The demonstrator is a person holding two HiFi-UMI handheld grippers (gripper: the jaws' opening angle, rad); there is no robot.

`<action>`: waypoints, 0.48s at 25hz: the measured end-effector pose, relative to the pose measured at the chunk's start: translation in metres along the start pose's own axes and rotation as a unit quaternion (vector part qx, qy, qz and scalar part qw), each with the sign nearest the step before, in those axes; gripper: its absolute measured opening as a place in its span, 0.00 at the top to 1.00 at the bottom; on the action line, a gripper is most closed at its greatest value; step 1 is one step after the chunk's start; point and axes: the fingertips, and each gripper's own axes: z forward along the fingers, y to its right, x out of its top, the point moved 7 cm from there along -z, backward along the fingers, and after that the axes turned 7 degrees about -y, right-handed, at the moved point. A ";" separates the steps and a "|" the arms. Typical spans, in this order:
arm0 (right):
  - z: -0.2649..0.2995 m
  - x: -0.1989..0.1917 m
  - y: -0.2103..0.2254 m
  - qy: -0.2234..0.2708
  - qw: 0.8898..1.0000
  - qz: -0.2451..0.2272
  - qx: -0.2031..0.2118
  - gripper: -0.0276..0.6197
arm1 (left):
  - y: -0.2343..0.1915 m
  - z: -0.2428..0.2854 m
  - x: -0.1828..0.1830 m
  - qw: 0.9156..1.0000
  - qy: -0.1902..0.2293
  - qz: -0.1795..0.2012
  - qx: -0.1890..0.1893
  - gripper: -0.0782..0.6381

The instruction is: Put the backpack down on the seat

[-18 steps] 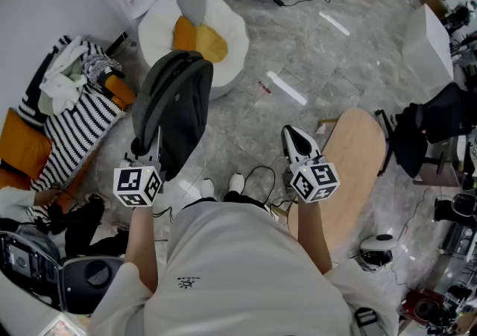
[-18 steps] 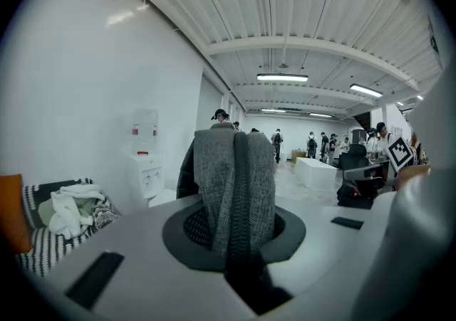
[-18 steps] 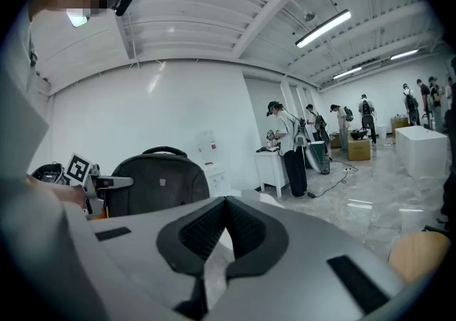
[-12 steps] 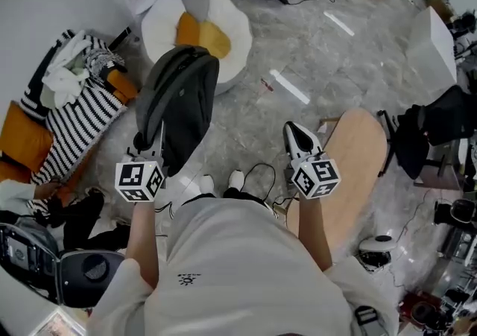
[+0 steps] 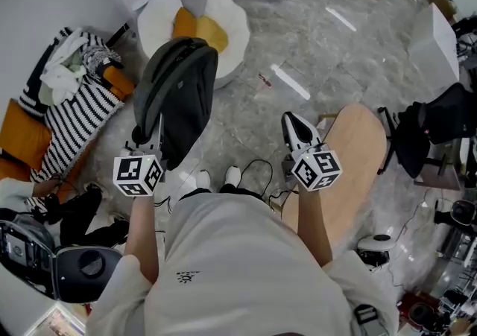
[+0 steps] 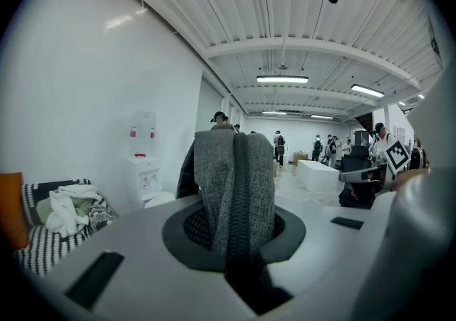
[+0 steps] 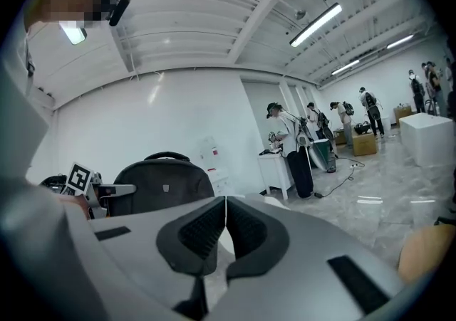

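A dark grey backpack [image 5: 179, 100] hangs in the air in front of me, over the floor. My left gripper [image 5: 146, 139] is shut on its grey woven strap [image 6: 235, 191], which rises straight up between the jaws in the left gripper view. Just beyond the backpack, a white round cushioned seat [image 5: 227, 33] with yellow cushions [image 5: 197, 29] sits on the floor. My right gripper [image 5: 293, 124] is shut and holds nothing, level with the left one. Its own view shows the jaws [image 7: 225, 230] pressed together and the backpack [image 7: 160, 184] off to the left.
An oval wooden seat [image 5: 358, 156] stands at my right side. A striped pile of cushions and clothes [image 5: 71, 111] lies at the left, and a black chair with a dark bag [image 5: 432, 130] at the right. Cables run over the marble floor [image 5: 257, 170] by my feet. People stand far off.
The backpack has edged slightly forward, toward the white seat, still hanging from my left gripper. The right gripper has barely moved.
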 end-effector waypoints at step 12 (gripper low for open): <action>0.004 0.001 0.027 -0.009 1.000 -0.015 0.017 0.92 | 0.029 0.028 0.007 1.000 0.013 0.001 -0.004 0.79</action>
